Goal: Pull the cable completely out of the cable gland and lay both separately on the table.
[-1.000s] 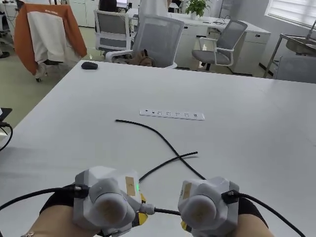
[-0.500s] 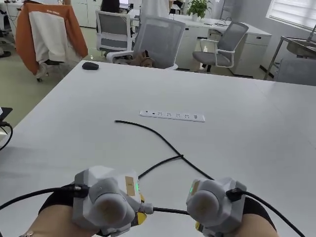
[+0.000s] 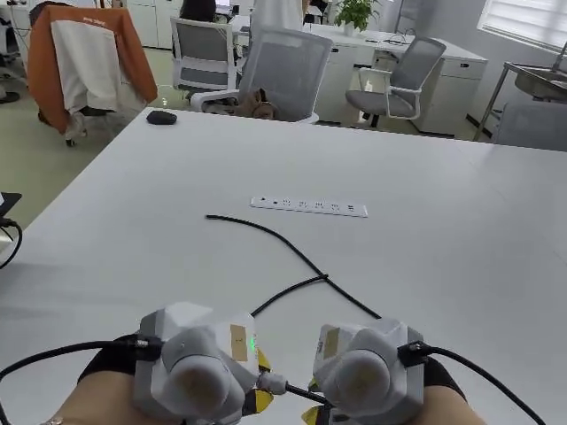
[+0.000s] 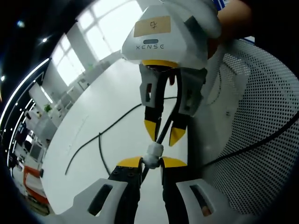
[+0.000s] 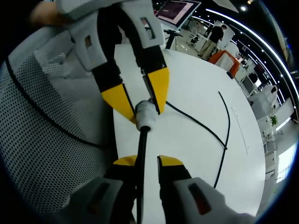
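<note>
1. Left gripper (image 4: 150, 162): the yellow-tipped jaws are closed on the white cable gland (image 4: 153, 152). The gland sits between the two tips and touches both, at their far ends and not deep in the jaws.
2. Right gripper (image 5: 142, 161): the black cable (image 5: 141, 140) runs lengthwise between its two tips, lying against the left pad. The jaws are nearly together. A sliver of gap seems to remain on the other side, so I cannot tell whether they are pinching the cable or merely around it.
3. The grippers face each other tip to tip at the near edge of the white table (image 3: 443, 230), left one on the left and right one on the right. A short stretch of cable spans between them.
4. The cable is still seated in the gland. It enters the gland's end just beyond the right gripper's tips.
5. The free length of cable lies on the table beyond the grippers, running left and away. Its far end lies near a white power strip (image 3: 308, 206) without touching it.
6. A dark mouse (image 3: 160, 117) sits at the far left corner, well apart from the work.
</note>
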Motion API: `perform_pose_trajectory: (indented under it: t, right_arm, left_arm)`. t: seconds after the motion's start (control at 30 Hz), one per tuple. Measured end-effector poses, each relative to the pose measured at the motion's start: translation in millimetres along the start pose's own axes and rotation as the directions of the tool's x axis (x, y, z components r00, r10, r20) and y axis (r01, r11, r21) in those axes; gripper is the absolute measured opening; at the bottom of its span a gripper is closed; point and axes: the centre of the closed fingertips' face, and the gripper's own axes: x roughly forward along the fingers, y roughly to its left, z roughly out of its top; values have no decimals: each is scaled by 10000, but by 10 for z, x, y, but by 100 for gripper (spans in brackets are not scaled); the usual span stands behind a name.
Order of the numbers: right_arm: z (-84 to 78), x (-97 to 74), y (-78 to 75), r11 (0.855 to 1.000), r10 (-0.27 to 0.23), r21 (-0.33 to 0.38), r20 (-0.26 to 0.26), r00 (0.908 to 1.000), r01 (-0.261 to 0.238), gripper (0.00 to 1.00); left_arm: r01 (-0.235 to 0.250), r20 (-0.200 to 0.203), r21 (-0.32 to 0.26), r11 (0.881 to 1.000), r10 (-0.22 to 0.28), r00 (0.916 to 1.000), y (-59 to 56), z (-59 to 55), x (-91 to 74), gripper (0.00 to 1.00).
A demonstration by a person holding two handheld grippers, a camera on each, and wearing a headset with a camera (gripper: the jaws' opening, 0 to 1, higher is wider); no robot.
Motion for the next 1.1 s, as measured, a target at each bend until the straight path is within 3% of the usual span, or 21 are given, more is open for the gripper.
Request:
perform_pose_trajectory:
  t: [0.07,0.2,0.43,0.6,0.73,1.0,1.1]
  right_arm:
    - [11,3,-5,10000,-2,-31,45,10000,2,13]
    - [-15,15,56,9992,353,-180,-40,9994,-354,0]
    - [-63,27,31,9994,91,-342,-353,9993,-103,0]
    - [-174,34,-48,9999,-127,24,-737,9972,129,0]
    - [-347,43,-64,9994,-84,323,-1470,9891,133,0]
    - [-442,32,-105,9983,-266,459,-1925,9809,361,0]
    - [-569,15,-142,9982,-478,232,-2592,9646,557,0]
  left_arm:
    - [48,106,-62,10000,-47,9999,-2,12,10,17]
    - [79,98,-83,9999,-78,9999,-2,2,16,17]
    - [72,-48,-85,9999,-72,10000,5,-33,28,17]
    - [-115,-93,-149,9998,113,9999,56,-58,22,17]
    - [-154,-201,-204,9997,150,9997,70,-91,26,17]
    - [-181,-307,-236,9996,174,9994,69,-110,13,17]
    - [-189,-355,-233,9995,181,9992,71,-120,10,17]
